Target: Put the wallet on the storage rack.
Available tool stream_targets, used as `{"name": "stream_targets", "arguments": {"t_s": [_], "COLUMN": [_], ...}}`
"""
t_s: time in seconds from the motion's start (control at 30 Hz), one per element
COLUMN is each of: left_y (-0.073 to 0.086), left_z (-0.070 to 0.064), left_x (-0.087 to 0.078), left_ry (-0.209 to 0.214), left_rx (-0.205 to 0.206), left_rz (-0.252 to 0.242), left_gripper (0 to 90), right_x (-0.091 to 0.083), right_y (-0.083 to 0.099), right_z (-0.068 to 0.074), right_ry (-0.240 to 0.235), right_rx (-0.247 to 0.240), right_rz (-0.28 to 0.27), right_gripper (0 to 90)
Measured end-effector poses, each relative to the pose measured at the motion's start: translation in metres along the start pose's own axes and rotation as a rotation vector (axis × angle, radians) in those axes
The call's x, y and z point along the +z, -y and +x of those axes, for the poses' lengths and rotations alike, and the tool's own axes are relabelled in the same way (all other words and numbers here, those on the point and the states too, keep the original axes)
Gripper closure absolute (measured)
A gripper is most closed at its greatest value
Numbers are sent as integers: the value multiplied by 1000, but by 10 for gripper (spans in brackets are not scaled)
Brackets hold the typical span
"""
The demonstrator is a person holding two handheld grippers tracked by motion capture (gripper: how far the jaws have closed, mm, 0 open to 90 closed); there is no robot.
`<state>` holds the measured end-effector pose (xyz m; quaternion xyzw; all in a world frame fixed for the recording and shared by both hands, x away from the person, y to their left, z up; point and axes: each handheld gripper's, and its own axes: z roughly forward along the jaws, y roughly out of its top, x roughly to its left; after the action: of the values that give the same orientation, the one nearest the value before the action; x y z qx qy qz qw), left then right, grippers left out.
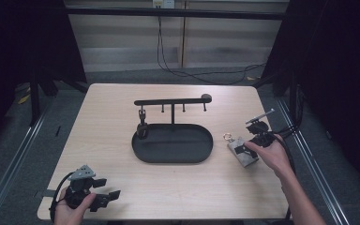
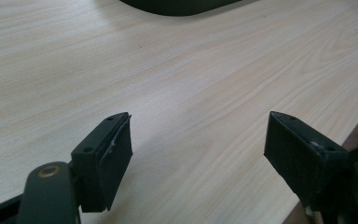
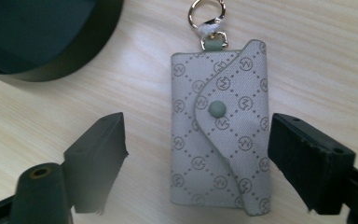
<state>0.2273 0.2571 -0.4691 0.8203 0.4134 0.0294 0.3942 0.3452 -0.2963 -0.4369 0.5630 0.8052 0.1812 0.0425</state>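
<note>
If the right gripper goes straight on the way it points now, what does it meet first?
Most likely the grey key pouch, which lies flat on the table between the open jaws of the right gripper. How far away it is stays unclear.

Right hand-held gripper hovers over grey key pouch beside black tray.

L gripper low at near-left table corner, held in L hand, jaws wide apart, pointing right. R gripper out at right side, R hand w/ forearm stretched fwd, jaws spread wide, angled down.
</note>
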Motion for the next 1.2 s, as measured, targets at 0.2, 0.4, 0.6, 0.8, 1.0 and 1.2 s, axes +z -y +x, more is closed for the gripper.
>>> {"name": "stream_targets", "arguments": {"t_s": [0.2,0.4,0.6,0.8,1.0,1.2], "left_y": [0,0,0,1,0,0], "left_z": [1,3,3,6,5,6], "left_x": [1,-1,-1,-3,-2,-2], "left_ry": [12,8,9,17,24,29], "left_rx": [6,-20,-18,-36,-33,-35], "left_rz": [3,-8,0,-8,1,1], "left_gripper": [231,216,216,213,212,209], "right_x": [7,18,28,35,43,43], "right_y": [-8,-15,-18,-19,-20,-21], "right_z": [-10,-12,-12,-11,-7,-7], "right_ry": [-6,17,23,44,71,75], "right_rx": [24,8,16,28,14,33], "right_rz": [34,88,127,163,192,197], "right_gripper": [226,196,220,249,263,271]}}
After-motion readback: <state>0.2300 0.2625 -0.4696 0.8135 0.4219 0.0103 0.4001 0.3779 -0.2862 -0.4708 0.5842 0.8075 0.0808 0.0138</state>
